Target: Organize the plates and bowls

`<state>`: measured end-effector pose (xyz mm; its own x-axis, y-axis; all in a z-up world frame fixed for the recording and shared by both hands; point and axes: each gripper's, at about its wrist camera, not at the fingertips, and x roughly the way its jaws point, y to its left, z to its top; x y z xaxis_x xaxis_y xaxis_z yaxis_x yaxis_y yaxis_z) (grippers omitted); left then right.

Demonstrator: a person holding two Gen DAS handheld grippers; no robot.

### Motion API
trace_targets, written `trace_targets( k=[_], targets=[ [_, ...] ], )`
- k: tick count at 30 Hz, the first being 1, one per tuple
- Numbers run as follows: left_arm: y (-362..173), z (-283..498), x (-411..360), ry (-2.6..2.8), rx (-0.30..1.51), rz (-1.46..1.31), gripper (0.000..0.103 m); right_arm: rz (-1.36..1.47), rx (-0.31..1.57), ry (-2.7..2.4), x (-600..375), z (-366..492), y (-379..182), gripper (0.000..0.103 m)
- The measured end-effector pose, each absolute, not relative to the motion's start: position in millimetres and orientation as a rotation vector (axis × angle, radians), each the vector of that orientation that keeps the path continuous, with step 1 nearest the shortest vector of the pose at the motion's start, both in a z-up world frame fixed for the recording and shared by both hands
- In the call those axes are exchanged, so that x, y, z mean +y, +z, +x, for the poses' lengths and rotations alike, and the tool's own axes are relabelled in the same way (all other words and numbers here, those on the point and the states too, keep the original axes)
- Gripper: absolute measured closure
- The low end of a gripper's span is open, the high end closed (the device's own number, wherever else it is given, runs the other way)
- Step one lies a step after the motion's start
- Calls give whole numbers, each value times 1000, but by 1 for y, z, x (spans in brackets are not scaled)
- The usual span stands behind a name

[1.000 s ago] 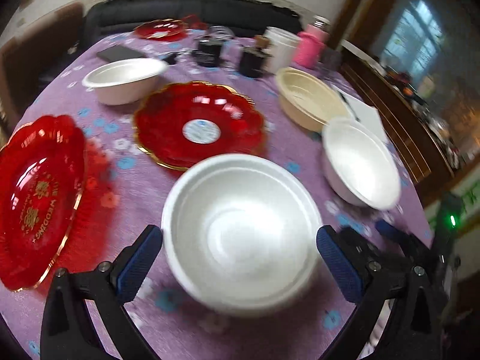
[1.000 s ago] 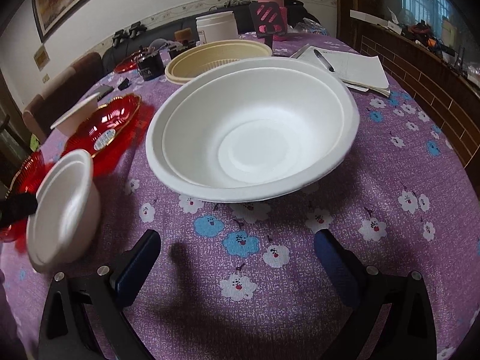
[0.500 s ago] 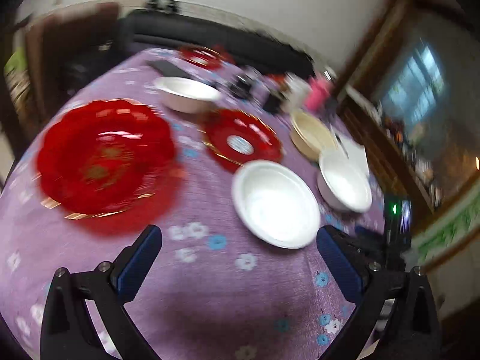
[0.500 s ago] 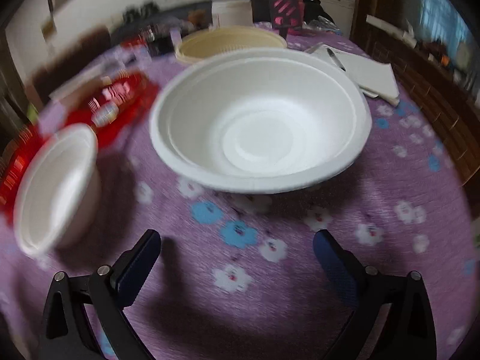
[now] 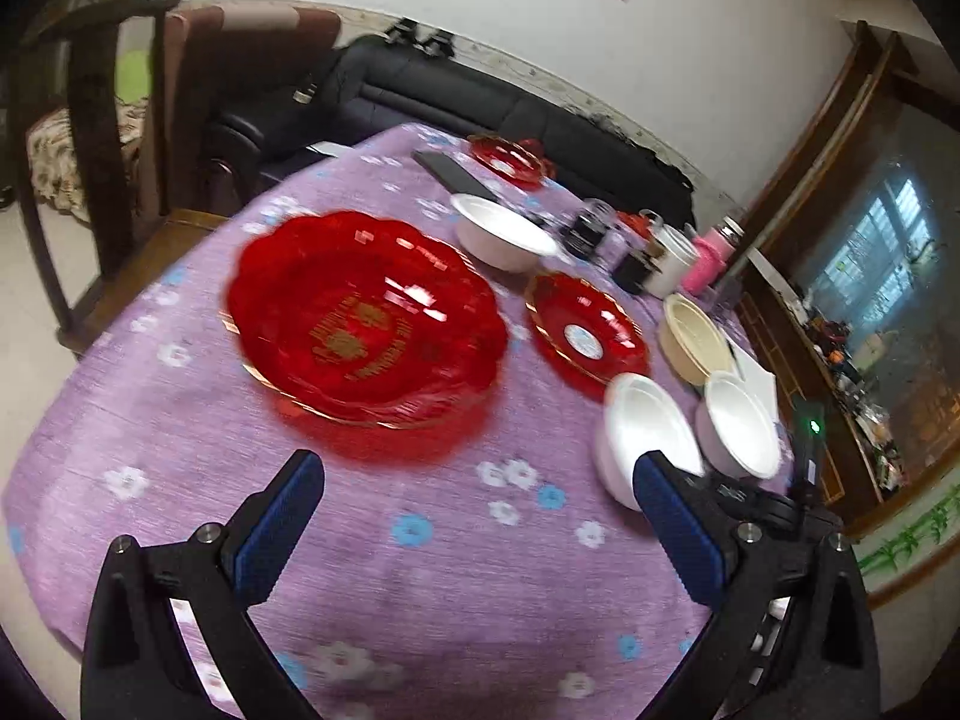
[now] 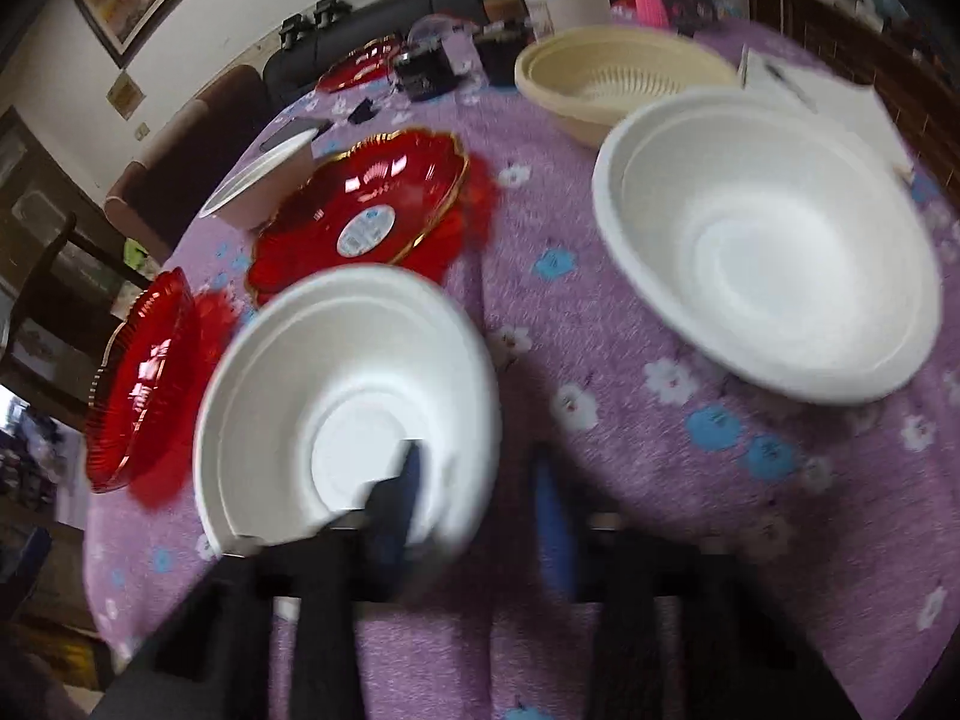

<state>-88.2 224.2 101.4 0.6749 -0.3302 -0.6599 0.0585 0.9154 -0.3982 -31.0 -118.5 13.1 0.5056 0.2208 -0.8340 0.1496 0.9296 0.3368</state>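
Nearest to us, our right gripper (image 6: 474,480) has its fingers closing around the right rim of a white bowl (image 6: 336,396), one finger inside and one outside; motion blur keeps us from telling whether they grip it yet. Our left gripper (image 5: 474,516) is wide open and holds nothing, above the purple flowered worktop (image 5: 420,588). Just past it lies the large red plate (image 5: 366,324). To the right, a second white bowl (image 6: 768,252) stands apart from the first. Farther on we see a smaller red plate (image 6: 366,210), a cream basket bowl (image 6: 624,84), a third white bowl (image 5: 501,231), and jars near the far edge.
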Motion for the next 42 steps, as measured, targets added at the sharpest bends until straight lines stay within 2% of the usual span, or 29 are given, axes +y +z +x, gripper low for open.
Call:
trace_targets(
  k=[6, 12, 13, 14, 15, 16, 17, 22, 26, 36, 38, 39, 40, 42],
  targets=[
    [99, -78, 262, -126, 788, -374, 0, 352, 1026, -15, -134, -49, 29, 83],
    [95, -67, 287, -54, 785, -386, 0, 298, 854, -2, -122, -68, 86, 69],
    [95, -65, 291, -40, 786, -383, 0, 274, 809, 21, -112, -70, 97, 60],
    [96, -62, 297, -24, 785, -379, 0, 256, 776, 46, -101, -70, 105, 46],
    [99, -58, 303, -5, 781, -377, 0, 240, 748, 85, -87, -69, 113, 38],
    [102, -54, 308, 11, 773, -378, 0, 225, 736, 130, -73, -65, 117, 24],
    [106, -48, 314, 23, 764, -378, 0, 206, 736, 181, -55, -59, 121, 19],
    [103, -5, 330, 46, 809, -336, 0, 189, 864, 343, 23, -9, 115, 19],
    [84, 35, 338, 32, 896, -342, 0, 169, 966, 318, 67, 36, 89, 20],
    [36, 94, 326, -14, 1006, -355, 0, 123, 1074, 189, 93, 82, 36, 27],
    [30, 100, 319, -32, 1021, -361, 1, 152, 1100, 196, 92, 87, 27, 32],
    [31, 101, 314, -29, 1002, -343, 7, 166, 1112, 200, 92, 90, 24, 34],
    [30, 104, 310, -60, 1012, -336, 16, 185, 1127, 207, 91, 92, 19, 40],
    [24, 109, 304, -59, 1068, -309, 63, 184, 1106, 219, 94, 89, 22, 54]
  ],
)
